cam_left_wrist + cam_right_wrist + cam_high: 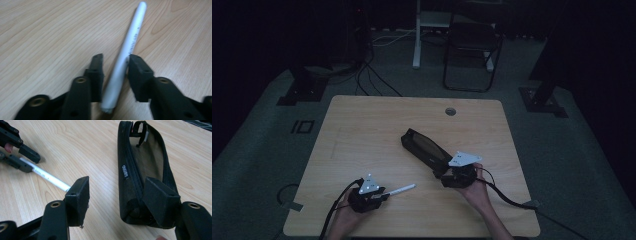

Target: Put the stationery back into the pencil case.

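Note:
A white pen (pixel 402 189) lies on the wooden table (pixel 362 125) near its front edge. My left gripper (pixel 385 194) is shut on the pen's near end; in the left gripper view the pen (pixel 130 42) runs up between the two black pads, with my left gripper (pixel 115 60) clamped around it. A black zipped pencil case (pixel 424 147) lies slanted at the table's middle. My right gripper (pixel 444 170) stands open at the case's near end. In the right gripper view the case (pixel 147 157) gapes along its top, my right gripper (pixel 117 185) straddles its end, and the left pad is apart from it.
A round cable hole (pixel 450 111) sits near the table's far edge. Behind the table stand a dark chair (pixel 472 45) and a white post (pixel 417 35). Black stand feet and cables lie on the grey floor at both sides.

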{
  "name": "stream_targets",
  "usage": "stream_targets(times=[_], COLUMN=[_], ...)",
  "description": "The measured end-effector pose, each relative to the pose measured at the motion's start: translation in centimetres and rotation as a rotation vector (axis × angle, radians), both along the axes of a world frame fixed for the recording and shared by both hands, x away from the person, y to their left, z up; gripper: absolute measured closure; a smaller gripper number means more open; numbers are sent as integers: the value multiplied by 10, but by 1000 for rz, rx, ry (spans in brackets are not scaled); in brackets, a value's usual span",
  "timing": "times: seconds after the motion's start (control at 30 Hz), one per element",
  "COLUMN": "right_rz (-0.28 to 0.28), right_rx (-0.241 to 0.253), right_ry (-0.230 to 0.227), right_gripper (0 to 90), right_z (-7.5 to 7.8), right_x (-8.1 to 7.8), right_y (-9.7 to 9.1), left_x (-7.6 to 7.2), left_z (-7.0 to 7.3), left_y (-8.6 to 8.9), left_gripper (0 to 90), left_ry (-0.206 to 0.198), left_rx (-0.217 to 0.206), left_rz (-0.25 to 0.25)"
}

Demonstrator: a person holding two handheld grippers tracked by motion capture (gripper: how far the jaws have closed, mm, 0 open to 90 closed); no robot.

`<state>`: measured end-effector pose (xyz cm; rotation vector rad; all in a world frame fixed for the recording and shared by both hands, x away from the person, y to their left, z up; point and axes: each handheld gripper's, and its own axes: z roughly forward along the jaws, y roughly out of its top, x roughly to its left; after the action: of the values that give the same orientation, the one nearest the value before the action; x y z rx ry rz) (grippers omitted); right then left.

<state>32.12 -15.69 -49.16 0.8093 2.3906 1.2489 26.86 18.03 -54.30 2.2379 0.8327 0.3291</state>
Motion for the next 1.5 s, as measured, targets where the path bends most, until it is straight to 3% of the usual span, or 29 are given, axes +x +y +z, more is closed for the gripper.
stream_targets(times=[0.1, 0.37, 0.73, 0.87, 0.93, 1.13, 1.2, 1.3, 1.33, 1.5], right_rz=[0, 5, 8, 14, 28, 91, 133, 142, 177, 207], right_rx=[-1, -8, -15, -12, -2, 0, -14, -17, -23, -45], right_ry=[2, 7, 16, 33, 38, 44, 56, 56, 54, 78], right_gripper=[383, 383, 382, 382, 382, 382, 377, 377, 378, 382], right_z=[-1, -4, -12, -20, -23, -30, -37, -38, -41, -50], right_x=[-2, -3, -4, -6, -6, -6, -6, -7, -10, -8], right_y=[-1, -4, -9, -15, -15, -6, 1, 3, 6, 9], left_x=[1, 7, 23, 22, 20, 15, 13, 10, 6, 5], left_z=[0, -1, -1, -2, 0, 8, 8, 7, 6, 0], left_y=[-8, -30, -72, -76, -70, -54, -52, -54, -59, -65], left_gripper=[780, 785, 784, 511, 452, 424, 417, 412, 410, 456], left_ry=[-5, -5, -12, -16, -16, -42, -26, -23, -30, -14], left_rx=[4, 3, 2, 2, -17, -50, -55, -52, -22, 20], left_rz=[-22, -110, -262, -235, -219, -189, -197, -214, -236, -252])
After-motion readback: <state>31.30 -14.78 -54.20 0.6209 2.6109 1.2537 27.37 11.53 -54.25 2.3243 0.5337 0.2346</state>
